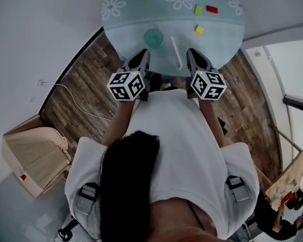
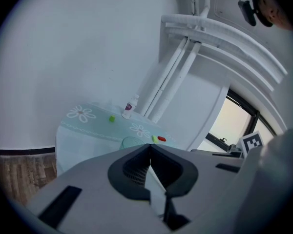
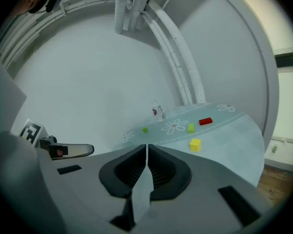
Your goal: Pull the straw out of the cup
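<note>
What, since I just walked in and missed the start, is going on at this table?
A person holds a two-jaw gripper in each hand at the near edge of a round table with a pale teal flowered cloth. The small green plastic cup stands just beyond the left gripper. The thin white straw lies on the cloth beside the cup, apart from it, near the right gripper. Both grippers are shut with nothing between the jaws, so the straw looks to be out already.
</note>
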Demonstrator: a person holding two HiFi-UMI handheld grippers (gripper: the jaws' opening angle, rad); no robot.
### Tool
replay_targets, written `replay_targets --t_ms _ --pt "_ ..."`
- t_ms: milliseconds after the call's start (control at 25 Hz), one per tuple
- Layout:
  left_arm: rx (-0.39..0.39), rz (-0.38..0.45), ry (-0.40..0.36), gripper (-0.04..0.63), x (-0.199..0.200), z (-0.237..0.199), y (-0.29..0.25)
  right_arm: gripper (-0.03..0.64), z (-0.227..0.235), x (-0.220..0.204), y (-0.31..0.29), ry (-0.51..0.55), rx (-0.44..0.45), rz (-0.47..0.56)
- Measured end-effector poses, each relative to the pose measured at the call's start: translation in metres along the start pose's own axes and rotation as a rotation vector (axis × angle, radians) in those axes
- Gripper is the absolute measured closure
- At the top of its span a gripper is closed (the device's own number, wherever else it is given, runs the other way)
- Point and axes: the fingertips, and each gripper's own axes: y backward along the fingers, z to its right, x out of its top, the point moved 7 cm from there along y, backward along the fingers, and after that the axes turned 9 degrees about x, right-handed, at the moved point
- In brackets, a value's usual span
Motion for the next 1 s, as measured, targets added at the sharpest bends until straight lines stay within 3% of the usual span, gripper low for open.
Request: replay_targets --t_ms 1000 --pt "0.018 -0.013 -0.021 0.584 -0.0046 0.0031 0.0021 0.581 -0.0039 -0.0065 -0.0005 0.055 -0.01 -0.011"
